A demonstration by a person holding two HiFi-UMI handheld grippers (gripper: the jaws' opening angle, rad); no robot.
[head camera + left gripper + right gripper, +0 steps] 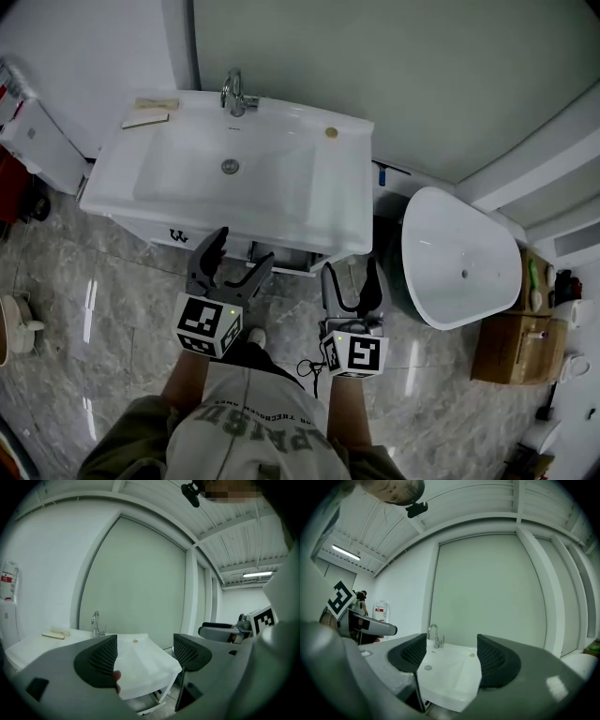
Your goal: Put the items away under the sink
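On the white sink (309,202), at its back left corner, lie two flat beige items (147,111), also seen in the left gripper view as beige items (56,633). A small gold disc (331,132) rests on the back right rim. Below the basin's front edge a white cabinet part (281,256) stands out, partly open. My left gripper (244,247) is open and empty in front of that edge. My right gripper (351,272) is open and empty too, by the sink's front right corner. Both gripper views look over the basin between open jaws: left gripper (145,656), right gripper (446,660).
A chrome faucet (234,94) stands at the back of the basin, and the drain (230,166) sits in its middle. A white toilet (459,267) is close on the right, with a wooden box (511,347) beyond it. The floor is grey marble tile (103,319).
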